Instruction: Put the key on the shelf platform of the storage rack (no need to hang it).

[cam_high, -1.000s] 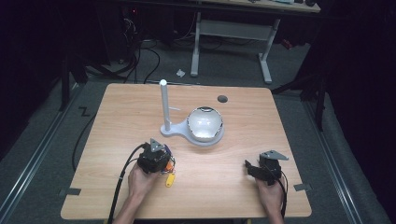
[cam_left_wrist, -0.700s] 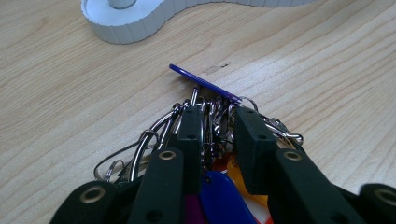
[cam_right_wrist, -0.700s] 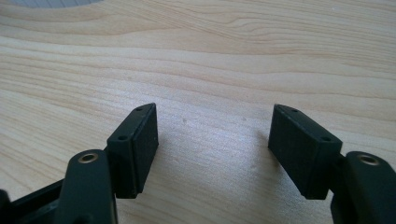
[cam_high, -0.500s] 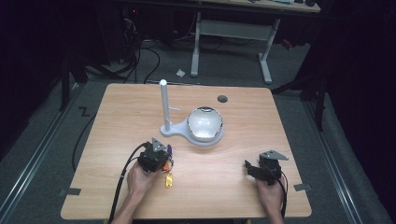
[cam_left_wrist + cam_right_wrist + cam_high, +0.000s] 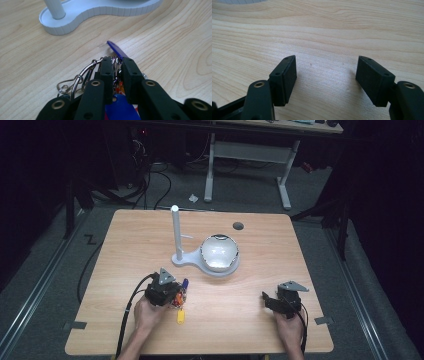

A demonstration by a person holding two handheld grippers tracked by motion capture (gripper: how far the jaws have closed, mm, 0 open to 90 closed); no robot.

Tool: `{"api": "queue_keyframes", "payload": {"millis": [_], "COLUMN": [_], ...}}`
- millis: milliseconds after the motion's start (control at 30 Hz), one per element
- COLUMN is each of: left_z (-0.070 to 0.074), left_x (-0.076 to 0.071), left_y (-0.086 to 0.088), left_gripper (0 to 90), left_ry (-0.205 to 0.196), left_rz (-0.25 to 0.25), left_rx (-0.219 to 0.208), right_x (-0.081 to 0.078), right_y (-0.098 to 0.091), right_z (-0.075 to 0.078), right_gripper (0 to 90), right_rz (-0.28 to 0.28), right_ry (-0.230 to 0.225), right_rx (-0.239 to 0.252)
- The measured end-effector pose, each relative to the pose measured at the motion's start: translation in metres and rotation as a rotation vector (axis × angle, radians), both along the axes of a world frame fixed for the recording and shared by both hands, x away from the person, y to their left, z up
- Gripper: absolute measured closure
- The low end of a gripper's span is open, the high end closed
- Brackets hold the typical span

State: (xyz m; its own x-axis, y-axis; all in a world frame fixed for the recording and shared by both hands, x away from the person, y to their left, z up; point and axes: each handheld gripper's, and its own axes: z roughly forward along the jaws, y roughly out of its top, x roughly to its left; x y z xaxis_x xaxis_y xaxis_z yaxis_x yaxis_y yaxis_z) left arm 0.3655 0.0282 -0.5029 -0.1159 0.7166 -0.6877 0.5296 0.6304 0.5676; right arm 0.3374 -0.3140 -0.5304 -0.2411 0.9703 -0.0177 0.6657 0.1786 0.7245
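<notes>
While not much has shifted over the last second, worth noting: left tool [image 5: 117, 72] still pinched tight on the bunch of keys [image 5: 82, 77], low at the near-left of the table [image 5: 125, 235], blue tag [image 5: 117, 50] poking out toward the white stand [image 5: 200, 257]. Yellow tag [image 5: 180, 316] resting on the wood. Right tool [image 5: 325, 80] spread wide, nothing in it, parked near-right. Probably about to lift toward the post [image 5: 176, 232], just guessing.

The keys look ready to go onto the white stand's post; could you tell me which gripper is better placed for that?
Left. The left gripper is shut on the keys, near the white stand; the right gripper is open, farther off.
</notes>
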Motion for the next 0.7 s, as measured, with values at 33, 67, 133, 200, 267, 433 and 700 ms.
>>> {"api": "queue_keyframes", "payload": {"millis": [33,67,133,200,267,433,700], "left_z": [0.003,0.006,0.016,0.019,0.024,0.042,0.067], "left_x": [-0.001,-0.002,-0.005,-0.007,-0.009,-0.015,-0.020], "left_y": [0.000,0.001,0.003,0.003,0.004,0.004,0.005], "left_gripper": [80.6,80.6,80.6,80.6,80.6,80.6,80.5], "left_ry": [0.001,-0.010,-0.018,-0.019,-0.036,-0.062,-0.095], "left_rz": [-0.002,-0.006,-0.017,-0.015,-0.026,-0.051,-0.085], "left_rx": [-0.008,-0.009,-0.037,-0.041,-0.040,-0.062,-0.098], "right_x": [0.000,0.000,0.000,0.000,0.000,0.000,0.000], "right_y": [0.000,0.000,0.000,0.000,0.000,0.000,0.000], "right_z": [0.000,0.000,0.000,0.000,0.000,0.000,0.000], "right_gripper": [33.4,33.4,33.4,33.3,33.4,33.3,32.6], "right_rz": [0.000,0.001,0.000,0.003,0.003,0.003,0.010], "right_ry": [0.000,0.000,0.001,0.000,0.000,-0.001,-0.001], "right_rx": [0.000,0.000,0.001,0.000,0.000,0.000,-0.001]}}
